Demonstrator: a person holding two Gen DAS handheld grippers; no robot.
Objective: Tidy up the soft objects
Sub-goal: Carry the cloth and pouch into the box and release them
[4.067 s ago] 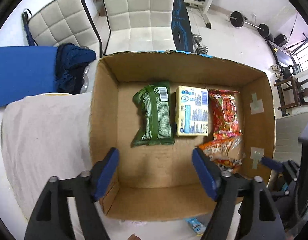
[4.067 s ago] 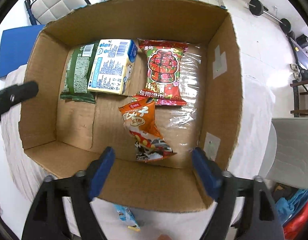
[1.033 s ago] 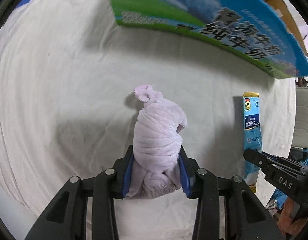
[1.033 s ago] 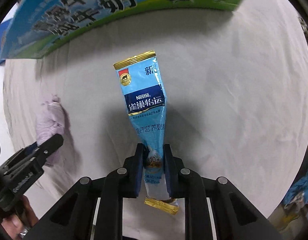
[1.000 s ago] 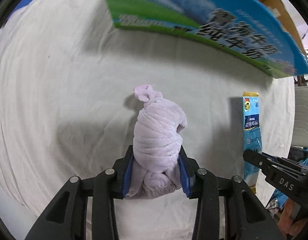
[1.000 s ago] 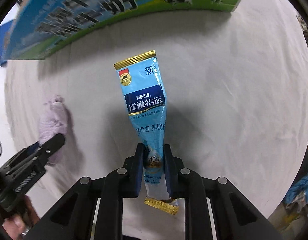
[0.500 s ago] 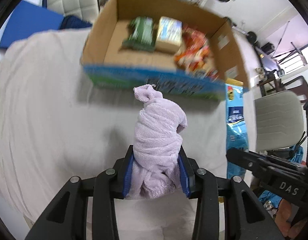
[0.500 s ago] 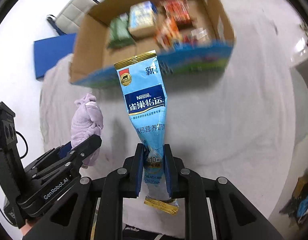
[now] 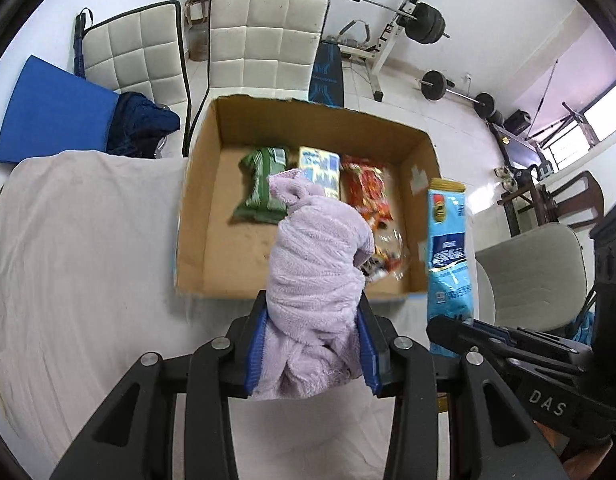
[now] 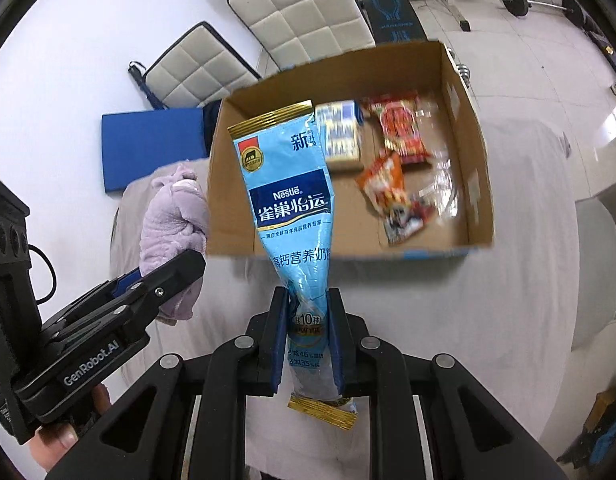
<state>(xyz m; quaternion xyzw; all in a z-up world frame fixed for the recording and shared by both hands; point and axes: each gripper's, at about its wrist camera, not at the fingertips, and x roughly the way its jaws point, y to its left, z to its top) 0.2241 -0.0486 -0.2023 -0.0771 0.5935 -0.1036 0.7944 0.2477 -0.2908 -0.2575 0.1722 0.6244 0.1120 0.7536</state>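
Observation:
My left gripper point(image 9: 309, 344) is shut on a rolled lilac towel point(image 9: 315, 264) and holds it up in front of the open cardboard box point(image 9: 196, 184). My right gripper point(image 10: 308, 340) is shut on a blue Nestle milk powder pouch point(image 10: 288, 200), held upright before the same box point(image 10: 475, 152). The pouch also shows in the left wrist view point(image 9: 447, 248), and the towel in the right wrist view point(image 10: 172, 216). The box holds a green packet point(image 9: 262, 184), a yellow-blue carton point(image 9: 319, 172) and red and orange snack bags point(image 9: 365, 192).
The box sits on a table covered with a white cloth point(image 9: 80, 248). Two white padded chairs point(image 9: 264, 44) stand behind it. A blue mat point(image 9: 48, 116), dark clothing point(image 9: 142, 124) and gym weights point(image 9: 423, 20) lie beyond. Another chair point(image 9: 531, 276) stands at the right.
Both grippers have risen from the cloth with the towel and the pouch. The view has swung from the box's printed side up over its open top.

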